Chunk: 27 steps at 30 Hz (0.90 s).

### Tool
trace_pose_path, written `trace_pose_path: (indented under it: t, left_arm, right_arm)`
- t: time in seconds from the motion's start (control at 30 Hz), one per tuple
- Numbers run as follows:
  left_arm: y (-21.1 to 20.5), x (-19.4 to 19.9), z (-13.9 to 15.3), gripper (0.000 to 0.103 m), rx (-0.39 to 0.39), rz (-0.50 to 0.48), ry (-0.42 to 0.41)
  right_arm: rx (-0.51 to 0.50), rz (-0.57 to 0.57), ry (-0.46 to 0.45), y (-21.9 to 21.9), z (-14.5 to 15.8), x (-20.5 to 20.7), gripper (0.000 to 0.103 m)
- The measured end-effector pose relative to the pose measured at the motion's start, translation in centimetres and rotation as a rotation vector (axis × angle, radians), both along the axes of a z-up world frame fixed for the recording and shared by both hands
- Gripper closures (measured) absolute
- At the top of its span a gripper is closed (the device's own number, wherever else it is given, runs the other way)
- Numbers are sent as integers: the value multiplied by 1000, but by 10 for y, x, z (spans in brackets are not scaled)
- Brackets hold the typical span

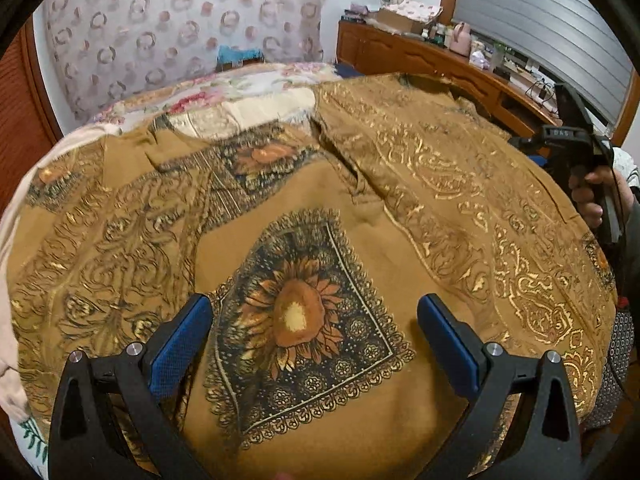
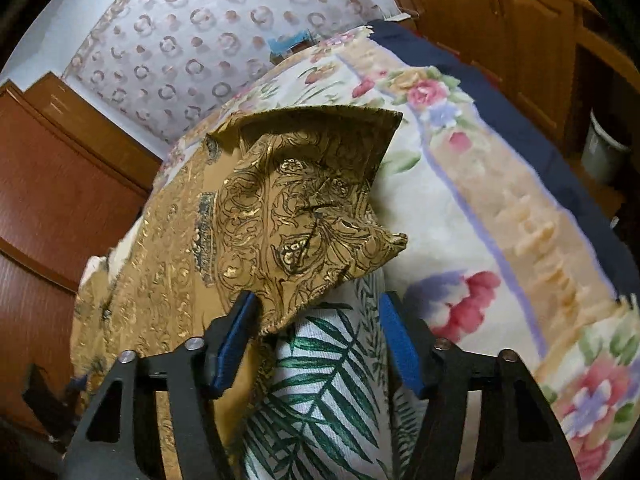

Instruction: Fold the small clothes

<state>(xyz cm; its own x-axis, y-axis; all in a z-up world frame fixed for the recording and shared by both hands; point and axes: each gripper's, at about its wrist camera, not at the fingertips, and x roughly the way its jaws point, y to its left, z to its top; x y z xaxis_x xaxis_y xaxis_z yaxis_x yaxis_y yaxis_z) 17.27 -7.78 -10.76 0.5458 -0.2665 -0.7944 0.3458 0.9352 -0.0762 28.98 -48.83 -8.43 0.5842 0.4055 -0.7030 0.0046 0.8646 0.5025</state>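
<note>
With the brown shirt (image 1: 320,240) spread flat on the bed (image 2: 460,208), I see its raised corner just ahead-left of my right gripper (image 2: 316,340), spread, seemingly not pinching, nearer than my open left gripper (image 1: 316,344).

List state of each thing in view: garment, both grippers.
Brown garment: spread on the bed, not yet folded; one corner crumpled and lifted.
Left gripper: open, over the sunflower print, nothing held.
Right gripper: open, garment edge between its jaws, not pinched.
</note>
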Motion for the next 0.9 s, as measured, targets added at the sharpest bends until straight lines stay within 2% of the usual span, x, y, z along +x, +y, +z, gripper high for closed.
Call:
trace_pose_path:
  t: [0.03,0.17,0.2,0.27,0.3,0.37,0.5,0.57,0.67,0.77,0.9]
  left_arm:
    - [-2,0,0,0,10,-3,-3]
    - [-11,-2,-2,0,69,-13,-9]
    - [-10,-2,-2,0,68,-12,-8]
    - [-10,-2,-2,0,65,-16,-6]
    - [-9,-2,-2,0,65,-20,-5]
    - [-8,-2,-2,0,65,-22,-5]
    - [-8,-3,-2,0,65,-23,-3]
    - [-9,-4,-2,0,67,-22,-5]
    - [-8,-7,2,0,49,-16,-20]
    - [-4,-15,14,0,30,5,-75]
    - [2,-27,38,0,-29,18,-131]
  right_arm:
    - [7,-1,-1,-2,1,0,48]
    - [-23,1,-24,2,10,3,73]
    - [-53,-4,-35,3,14,3,80]
    - [-135,-25,-71,9,24,0,89]
    - [-192,-33,-90,15,28,-1,98]
    - [-278,-35,-142,29,37,-6,98]
    - [-430,-11,-320,64,65,-27,99]
    - [-466,18,-397,80,76,-39,99]
    - [-488,123,-503,112,90,-64,99]
    - [-478,230,-541,139,88,-85,99]
    - [-452,349,-503,164,69,-104,99]
